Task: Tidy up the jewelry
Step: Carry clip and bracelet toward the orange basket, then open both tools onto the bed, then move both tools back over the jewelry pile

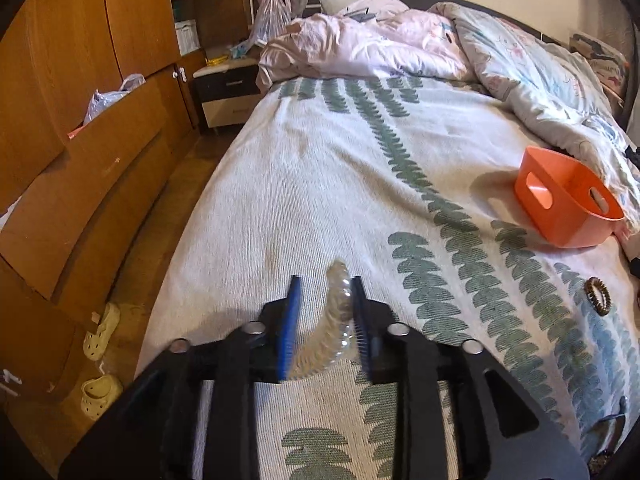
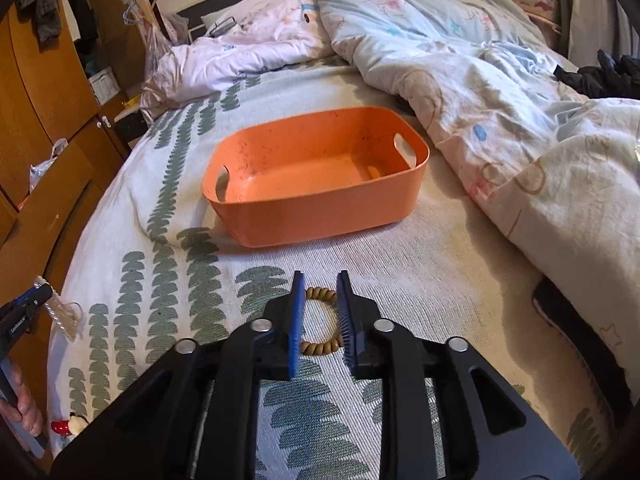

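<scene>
A: Where's the jewelry rn?

B: Two pcs. The brown spiral-coil ring bracelet (image 2: 319, 322) lies flat on the white bedspread w/ green leaf print (image 2: 400, 264), right between the blue pads of the right gripper (image 2: 319, 282). Jaws part-open, straddling it; pads look just off the coil, so not clamped.

A: And the left?

B: The left gripper (image 1: 325, 280) has a clear, ribbed curved plastic piece (image 1: 334, 320) between its jaws – looks like a see-thru coil bracelet, blurry. It leans on the right-hand pad; the left pad stands apart from it. Jaws part-open, not pinching.

A: Bin?

B: The orange plastic tub w/ cut-out handles (image 2: 320, 184) sits at 12 o'clock from the right gripper, well apart from the brown ring. From the left wrist cam it's at approx 2 o'clock. Nothing I can make out inside.

A: Anything else?

B: Crumpled pastel duvet (image 2: 500, 80) at 1–2 o'clock beyond the tub. Wooden wardrobe (image 1: 80, 80) at 9–10 o'clock, pale clogs (image 1: 102, 392) on the floor at 8. A person's hand (image 2: 24, 400) at 8 o'clock in the right cam.
</scene>
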Available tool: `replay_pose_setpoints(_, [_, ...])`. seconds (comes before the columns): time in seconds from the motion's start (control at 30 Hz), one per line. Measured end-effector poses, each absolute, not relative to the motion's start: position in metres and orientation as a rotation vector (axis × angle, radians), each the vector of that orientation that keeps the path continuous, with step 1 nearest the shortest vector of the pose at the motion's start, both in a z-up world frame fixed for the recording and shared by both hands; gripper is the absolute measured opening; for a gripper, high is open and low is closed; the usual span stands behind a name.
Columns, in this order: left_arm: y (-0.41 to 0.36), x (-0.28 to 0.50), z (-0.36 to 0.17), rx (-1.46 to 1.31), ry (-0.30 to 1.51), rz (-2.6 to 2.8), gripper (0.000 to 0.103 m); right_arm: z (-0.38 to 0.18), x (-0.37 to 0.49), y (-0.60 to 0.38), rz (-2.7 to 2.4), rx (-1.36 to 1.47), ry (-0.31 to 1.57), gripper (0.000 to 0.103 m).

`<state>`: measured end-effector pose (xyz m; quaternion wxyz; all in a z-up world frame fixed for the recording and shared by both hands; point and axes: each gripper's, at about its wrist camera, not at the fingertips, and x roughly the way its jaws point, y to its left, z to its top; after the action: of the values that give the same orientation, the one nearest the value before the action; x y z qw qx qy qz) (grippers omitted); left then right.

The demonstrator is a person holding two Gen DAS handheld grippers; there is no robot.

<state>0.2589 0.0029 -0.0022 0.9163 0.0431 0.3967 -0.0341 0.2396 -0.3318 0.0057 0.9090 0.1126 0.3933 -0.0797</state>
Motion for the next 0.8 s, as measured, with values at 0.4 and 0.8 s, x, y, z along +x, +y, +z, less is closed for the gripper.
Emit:
replay_pose_setpoints(0.4, [0.014,0.226,0.020,0.070,0.742,-0.044,0.068,0.039,0.205,-0.320,-0.163,0.203,0.715,0.080])
replay_pose_setpoints(0.8, [0.032,0.170,0.043,0.027,0.657,-0.016,0.080,0.051,0.141,-0.307,-0.141,0.199,0.684,0.080])
